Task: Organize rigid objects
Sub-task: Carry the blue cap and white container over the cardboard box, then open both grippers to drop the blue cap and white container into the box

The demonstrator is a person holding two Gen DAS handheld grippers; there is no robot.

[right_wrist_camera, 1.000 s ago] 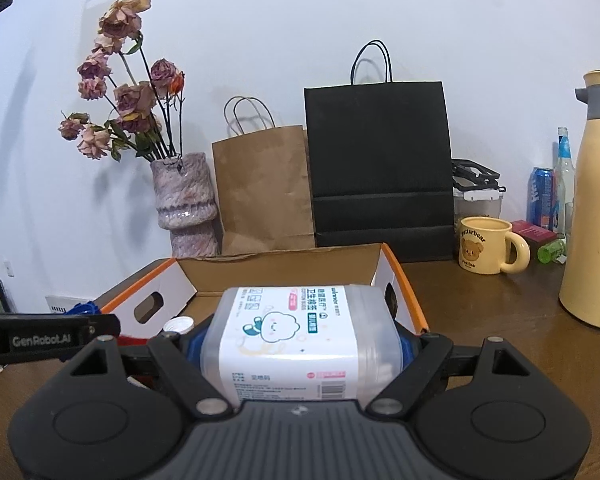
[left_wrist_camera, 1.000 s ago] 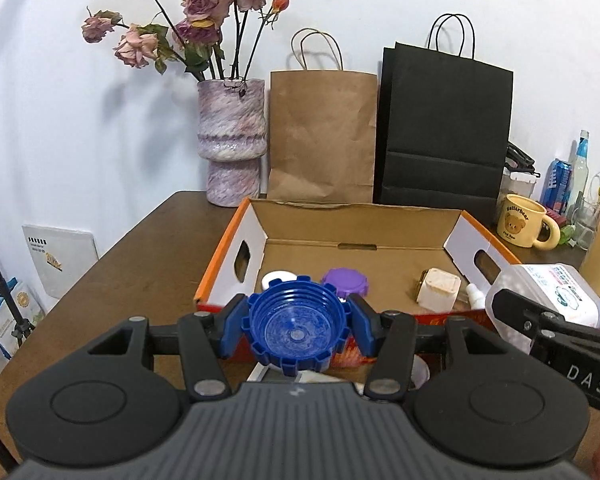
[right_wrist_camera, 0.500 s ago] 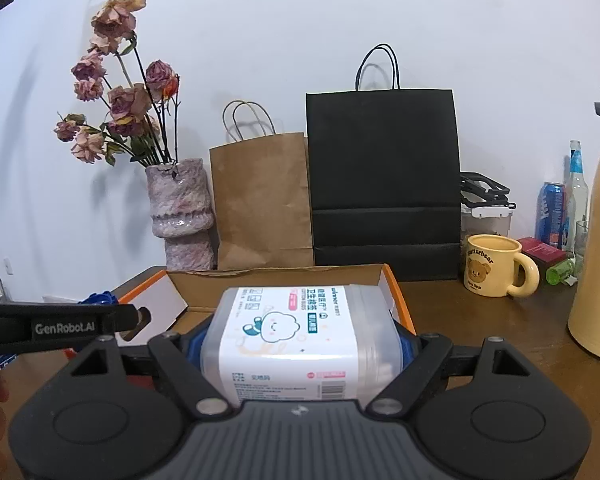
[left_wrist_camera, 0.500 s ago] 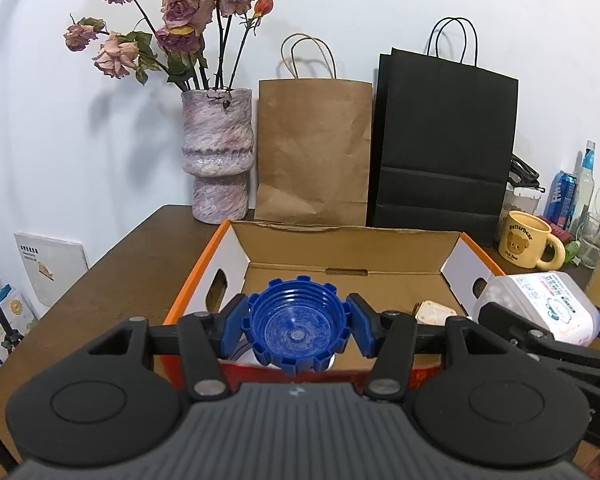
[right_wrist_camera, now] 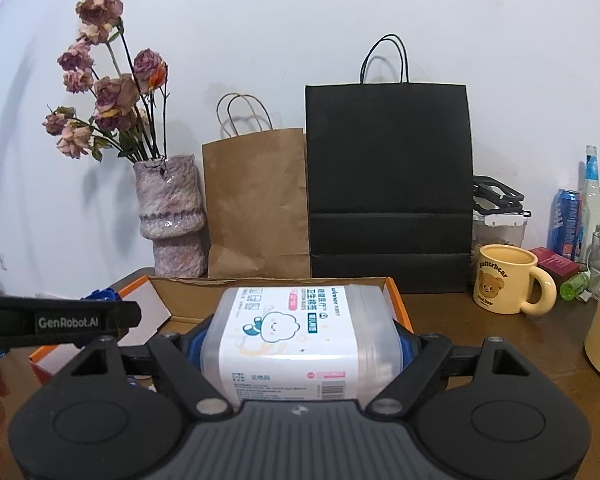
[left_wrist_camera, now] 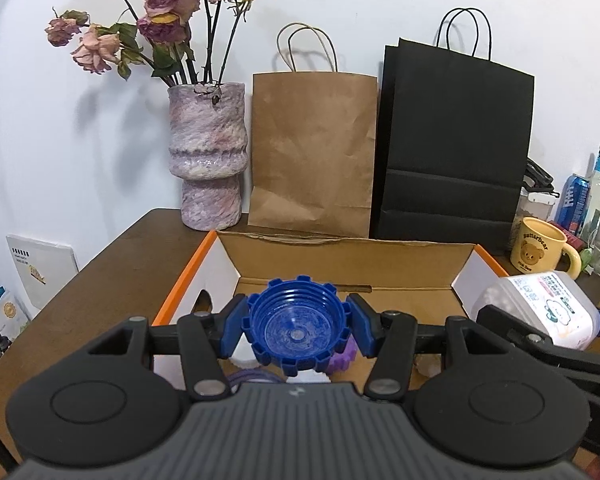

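Holding the blue cap tight in the left hand-held gripper and the clear cotton-swab tub squeezed in the right hand-held gripper, both up over the open cardboard box on the bench, probably ready for dropping inside beside the purple lid.

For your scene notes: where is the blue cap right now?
In the left wrist view, the blue cap sits clamped in the left gripper, held over the near end of the box.
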